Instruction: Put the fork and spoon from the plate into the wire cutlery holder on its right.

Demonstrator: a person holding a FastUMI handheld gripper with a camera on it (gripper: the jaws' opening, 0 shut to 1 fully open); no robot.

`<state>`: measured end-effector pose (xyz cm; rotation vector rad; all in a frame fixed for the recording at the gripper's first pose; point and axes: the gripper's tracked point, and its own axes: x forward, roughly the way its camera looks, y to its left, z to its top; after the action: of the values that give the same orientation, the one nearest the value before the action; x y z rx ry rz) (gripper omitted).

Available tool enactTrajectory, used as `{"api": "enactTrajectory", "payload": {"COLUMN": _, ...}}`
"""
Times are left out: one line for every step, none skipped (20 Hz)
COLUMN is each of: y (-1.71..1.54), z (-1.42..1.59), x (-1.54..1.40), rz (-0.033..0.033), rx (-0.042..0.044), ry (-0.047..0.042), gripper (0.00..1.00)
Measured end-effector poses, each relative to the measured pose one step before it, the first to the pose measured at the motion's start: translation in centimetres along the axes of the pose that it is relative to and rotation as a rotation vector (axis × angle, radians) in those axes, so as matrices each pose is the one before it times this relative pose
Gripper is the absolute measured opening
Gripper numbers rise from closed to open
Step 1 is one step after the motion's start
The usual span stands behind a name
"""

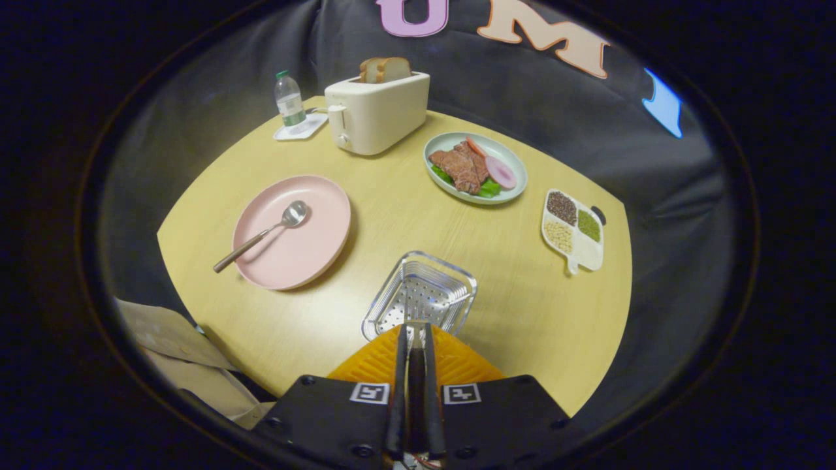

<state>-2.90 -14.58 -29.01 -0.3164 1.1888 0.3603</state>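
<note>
We see the spoon (274, 230) still on the plate (307, 261). Our fingers (399, 365), nearly closed, grip a thin handle, likely the fork, above the holder (421, 294); drop pending.

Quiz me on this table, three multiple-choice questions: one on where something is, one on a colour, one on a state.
1. Where does the spoon lie?
A. On the plate left of the wire cutlery holder
B. In the holder
C. On the toaster

2. What colour is that plate?
A. Blue
B. Pink
C. Black

3. How do the tongs stand?
A. Spread wide around the bottle
B. Clamped on the spoon
C. Fingers close together at the holder's near rim

Answers:
1 A: the spoon rests on the plate, left of the wire cutlery holder.
2 B: its bare surface is pink.
3 C: the tongs show a narrow gap, tips at the holder.
</note>
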Motion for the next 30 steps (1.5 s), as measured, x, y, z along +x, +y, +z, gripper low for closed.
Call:
{"api": "enactTrajectory", "payload": {"y": 0.228, "z": 0.279, "x": -0.237, "rz": 0.00367, "rx": 0.01204, "ry": -0.01287, "gripper": 0.32}}
{"api": "enactTrajectory", "payload": {"y": 0.211, "z": 0.355, "x": 0.001, "rz": 0.00130, "rx": 0.01503, "ry": -0.01985, "gripper": 0.39}}
{"api": "enactTrajectory", "payload": {"y": -0.098, "z": 0.465, "x": -0.428, "rz": -0.00901, "rx": 0.00903, "ry": -0.02017, "gripper": 0.40}}
{"api": "enactTrajectory", "payload": {"y": 0.105, "z": 0.447, "x": -0.269, "rz": -0.00770, "rx": 0.01247, "ry": -0.02350, "gripper": 0.50}}
{"api": "enactTrajectory", "payload": {"y": 0.277, "z": 0.503, "x": -0.234, "rz": -0.00461, "rx": 0.01864, "ry": -0.02910, "gripper": 0.60}}
{"api": "enactTrajectory", "payload": {"y": 0.189, "z": 0.572, "x": -0.402, "rz": -0.01322, "rx": 0.02047, "ry": -0.02712, "gripper": 0.71}}
{"api": "enactTrajectory", "payload": {"y": 0.230, "z": 0.253, "x": -0.039, "rz": -0.01152, "rx": 0.02157, "ry": -0.02696, "gripper": 0.81}}
{"api": "enactTrajectory", "payload": {"y": 0.292, "z": 0.458, "x": -0.273, "rz": -0.01621, "rx": 0.02366, "ry": -0.02880, "gripper": 0.92}}
{"api": "enactTrajectory", "payload": {"y": 0.307, "z": 0.432, "x": -0.143, "rz": -0.01641, "rx": 0.02389, "ry": -0.02965, "gripper": 1.00}}
{"api": "enactTrajectory", "payload": {"y": 0.447, "z": 0.496, "x": -0.211, "rz": -0.01571, "rx": 0.02480, "ry": -0.03245, "gripper": 1.00}}
{"api": "enactTrajectory", "payload": {"y": 0.426, "z": 0.342, "x": -0.208, "rz": -0.01382, "rx": 0.02309, "ry": -0.02680, "gripper": 1.00}}
{"api": "enactTrajectory", "payload": {"y": 0.566, "z": 0.426, "x": -0.240, "rz": -0.01286, "rx": 0.02441, "ry": -0.03009, "gripper": 1.00}}
{"api": "enactTrajectory", "payload": {"y": 0.625, "z": 0.295, "x": -0.214, "rz": -0.01483, "rx": 0.02434, "ry": -0.02679, "gripper": 1.00}}
{"api": "enactTrajectory", "payload": {"y": 0.643, "z": 0.195, "x": -0.054, "rz": -0.01231, "rx": 0.02173, "ry": -0.01859, "gripper": 1.00}}
{"api": "enactTrajectory", "payload": {"y": 0.538, "z": -0.021, "x": -0.092, "rz": -0.01819, "rx": 0.01733, "ry": -0.01943, "gripper": 1.00}}
{"api": "enactTrajectory", "payload": {"y": 0.477, "z": 0.114, "x": -0.022, "rz": -0.02015, "rx": 0.01480, "ry": -0.01832, "gripper": 1.00}}
{"api": "enactTrajectory", "payload": {"y": 0.727, "z": 0.103, "x": 0.014, "rz": -0.01574, "rx": 0.01863, "ry": -0.01997, "gripper": 1.00}}
{"api": "enactTrajectory", "payload": {"y": 0.877, "z": 0.162, "x": 0.087, "rz": -0.00747, "rx": 0.02051, "ry": -0.02061, "gripper": 1.00}}
{"api": "enactTrajectory", "payload": {"y": 0.767, "z": 0.159, "x": 0.059, "rz": -0.01149, "rx": 0.02203, "ry": -0.02216, "gripper": 1.00}}
{"api": "enactTrajectory", "payload": {"y": 0.690, "z": 0.299, "x": 0.014, "rz": -0.01171, "rx": 0.02126, "ry": -0.02955, "gripper": 1.00}}
{"api": "enactTrajectory", "payload": {"y": 0.646, "z": 0.182, "x": 0.150, "rz": -0.01371, "rx": 0.01827, "ry": -0.02568, "gripper": 1.00}}
{"api": "enactTrajectory", "payload": {"y": 0.591, "z": -0.080, "x": 0.035, "rz": -0.00844, "rx": 0.01317, "ry": -0.01397, "gripper": 1.00}}
{"api": "enactTrajectory", "payload": {"y": 0.801, "z": -0.390, "x": 0.185, "rz": -0.00236, "rx": 0.01365, "ry": -0.01022, "gripper": 1.00}}
{"api": "enactTrajectory", "payload": {"y": 0.893, "z": -0.520, "x": 0.227, "rz": 0.00000, "rx": 0.00846, "ry": -0.00113, "gripper": 1.00}}
{"api": "enactTrajectory", "payload": {"y": 0.803, "z": -0.574, "x": 0.239, "rz": -0.00338, "rx": 0.00372, "ry": -0.01090, "gripper": 1.00}}
{"api": "enactTrajectory", "payload": {"y": 0.837, "z": -0.749, "x": 0.286, "rz": -0.00545, "rx": -0.00280, "ry": -0.00117, "gripper": 1.00}}
{"api": "enactTrajectory", "payload": {"y": 0.964, "z": -1.020, "x": 0.218, "rz": 0.00204, "rx": -0.00194, "ry": 0.00047, "gripper": 1.00}}
{"api": "enactTrajectory", "payload": {"y": 1.186, "z": -1.127, "x": 0.149, "rz": 0.00899, "rx": -0.00350, "ry": 0.01172, "gripper": 1.00}}
{"api": "enactTrajectory", "payload": {"y": 1.082, "z": -1.368, "x": 0.332, "rz": 0.00693, "rx": -0.01027, "ry": 0.02085, "gripper": 1.00}}
{"api": "enactTrajectory", "payload": {"y": 0.785, "z": -0.991, "x": 0.317, "rz": -0.00082, "rx": -0.00916, "ry": 0.01191, "gripper": 1.00}}
